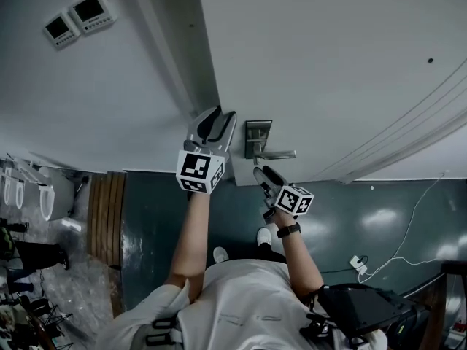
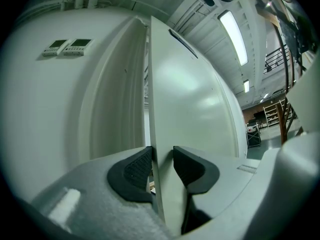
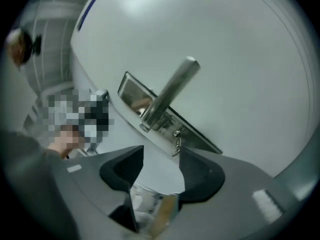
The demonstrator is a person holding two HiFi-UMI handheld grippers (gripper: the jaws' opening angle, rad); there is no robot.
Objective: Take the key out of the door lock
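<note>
A small silver key (image 3: 177, 140) sticks out of the steel lock plate (image 3: 132, 91) just under the lever handle (image 3: 170, 91) on the white door (image 1: 328, 57). My right gripper (image 3: 162, 156) is open, its fingertips close below the key and apart from it, with nothing held. In the head view the right gripper (image 1: 265, 172) sits just under the lock plate (image 1: 257, 138) and lever (image 1: 281, 154). My left gripper (image 2: 162, 156) straddles the door's free edge (image 2: 160, 84), with both pads against it. The left gripper (image 1: 217, 115) is seen left of the lock plate.
The door stands ajar beside its frame (image 2: 117, 84). Two small wall panels (image 1: 79, 17) hang on the wall to the left. A wooden floor strip (image 1: 106, 210), a white cable (image 1: 408, 246) and a black bag (image 1: 365, 308) lie below. A person (image 3: 75, 119) shows at the left.
</note>
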